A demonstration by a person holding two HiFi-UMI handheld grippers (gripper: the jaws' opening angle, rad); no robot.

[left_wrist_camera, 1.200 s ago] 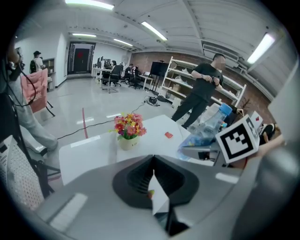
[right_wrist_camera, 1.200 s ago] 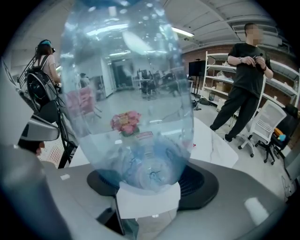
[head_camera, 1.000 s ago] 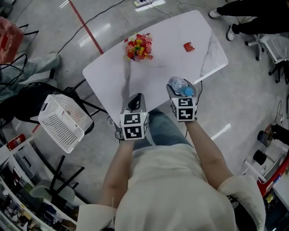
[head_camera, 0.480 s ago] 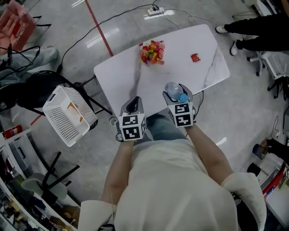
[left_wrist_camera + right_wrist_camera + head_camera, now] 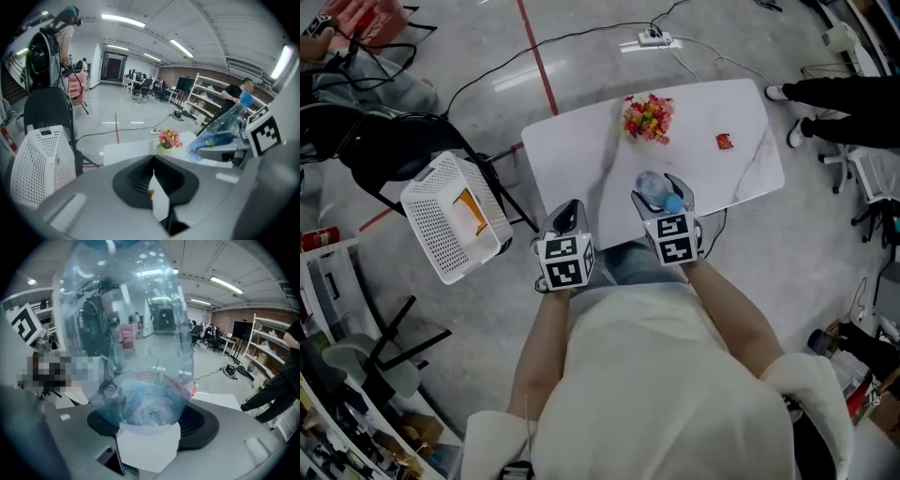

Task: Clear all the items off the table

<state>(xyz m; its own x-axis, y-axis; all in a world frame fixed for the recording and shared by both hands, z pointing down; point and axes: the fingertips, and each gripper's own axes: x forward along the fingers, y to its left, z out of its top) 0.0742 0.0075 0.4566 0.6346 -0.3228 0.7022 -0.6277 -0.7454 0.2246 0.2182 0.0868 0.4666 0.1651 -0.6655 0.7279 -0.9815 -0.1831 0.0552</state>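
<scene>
My right gripper (image 5: 662,186) is shut on a clear plastic bottle (image 5: 653,189) with a blue cap, held above the near edge of the white table (image 5: 572,159). The bottle (image 5: 140,357) fills the right gripper view, squeezed between the jaws. My left gripper (image 5: 569,210) hangs off the table's near left corner, shut with nothing in it; its tips meet in the left gripper view (image 5: 153,160). On the table stand a small pot of colourful flowers (image 5: 648,117) and a little red packet (image 5: 725,142). A white perforated basket (image 5: 441,234) sits to the left.
The basket rests on a black chair (image 5: 389,155) and holds an orange item (image 5: 472,211). A power strip (image 5: 654,39) and cables lie on the floor behind the table. A person's legs (image 5: 853,98) reach in at the right. Shelving fills the lower left.
Both grippers have drawn back from the table and drifted toward the basket side, the bottle riding along in the right one. The basket's inside has come into view.
</scene>
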